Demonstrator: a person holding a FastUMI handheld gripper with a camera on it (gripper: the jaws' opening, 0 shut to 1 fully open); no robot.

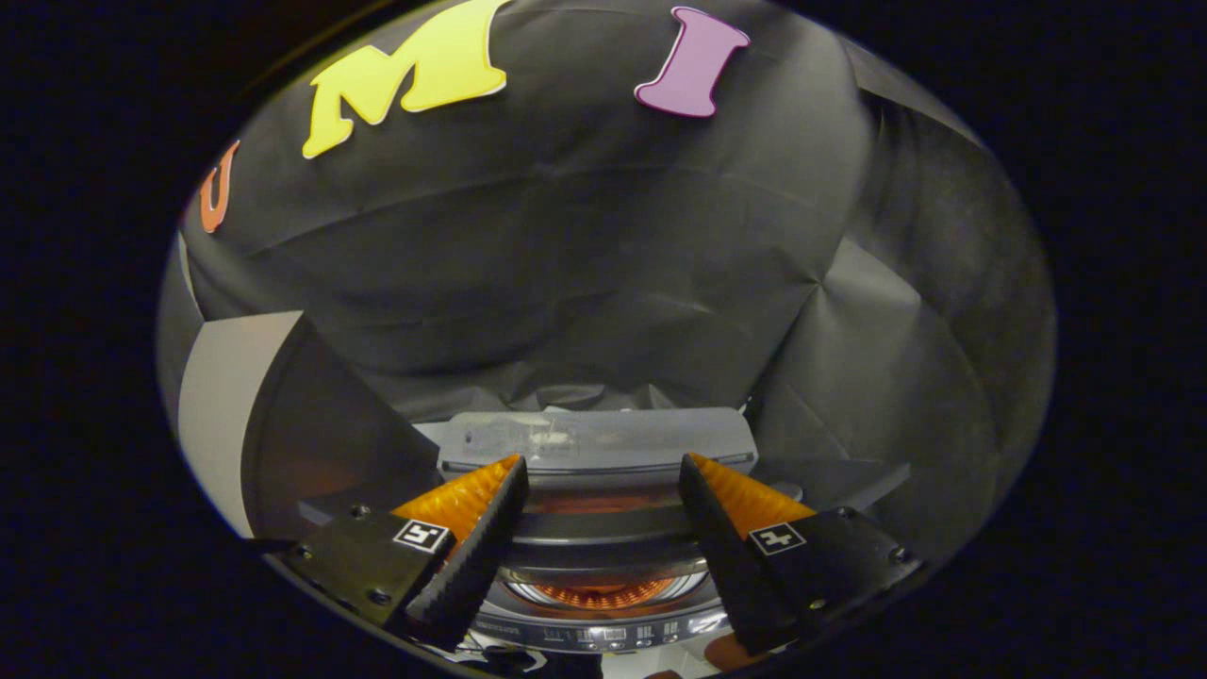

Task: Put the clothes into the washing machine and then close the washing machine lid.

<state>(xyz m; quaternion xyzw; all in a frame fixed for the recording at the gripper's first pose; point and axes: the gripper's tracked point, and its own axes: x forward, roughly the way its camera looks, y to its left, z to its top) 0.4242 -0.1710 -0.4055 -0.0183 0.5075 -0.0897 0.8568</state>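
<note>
Hovering with my jaws spread and empty over the washer point(603, 566), drum glowing just below between them and lid point(599, 438) raised beyond; next I'd judge: close that lid.

Camera: one fisheye, riding on my tool point(601, 471), looking forward along its two spread fingers point(471, 547). Position: close above the washing machine point(603, 566), at its front panel. Facing: across its raised lid point(599, 438) toward the booth wall point(585, 264) behind.
</note>
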